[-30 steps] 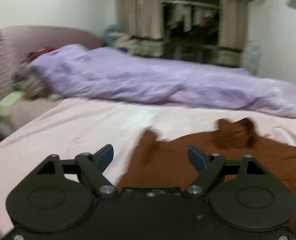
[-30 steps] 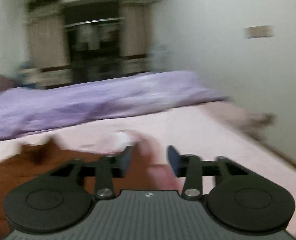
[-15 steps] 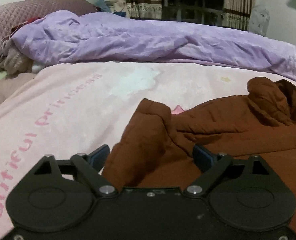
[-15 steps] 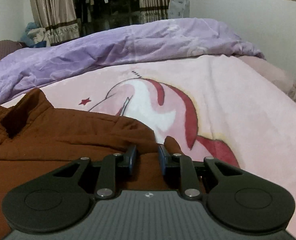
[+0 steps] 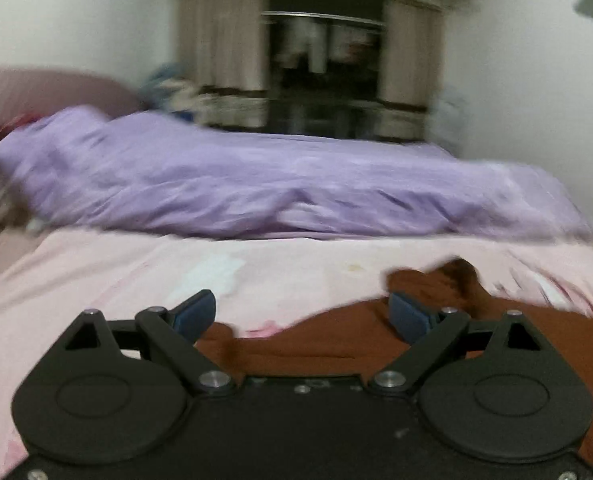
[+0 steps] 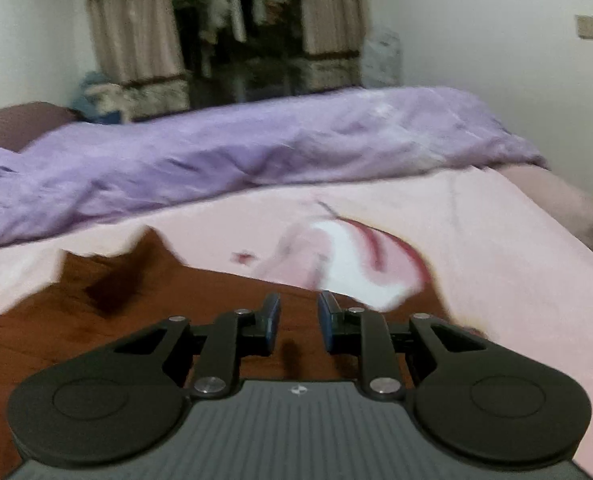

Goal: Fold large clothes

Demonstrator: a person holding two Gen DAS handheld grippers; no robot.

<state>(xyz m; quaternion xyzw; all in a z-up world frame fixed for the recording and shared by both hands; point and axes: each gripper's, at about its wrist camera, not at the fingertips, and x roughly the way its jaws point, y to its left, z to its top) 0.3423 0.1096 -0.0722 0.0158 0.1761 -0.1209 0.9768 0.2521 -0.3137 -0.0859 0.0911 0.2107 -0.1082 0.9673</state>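
Home bedroom | bed under a pink printed blanket (image 6: pixel 516 264) ahead of the claw | rumpled lilac duvet (image 5: pixel 256 184) beyond it | padded headboard (image 5: pixel 48 88) far left | curtained open wardrobe (image 6: pixel 236 40) with hanging clothes behind

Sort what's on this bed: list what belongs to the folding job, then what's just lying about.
Job:
brown garment
left gripper, open
right gripper, jaws opening, nothing pinched

Lying about:
purple duvet
pink blanket
headboard
curtained wardrobe

White walls (image 5: pixel 76 20), curtained wardrobe (image 5: pixel 320 52), purple duvet (image 5: pixel 236 184) on pink bed (image 6: pixel 496 248).
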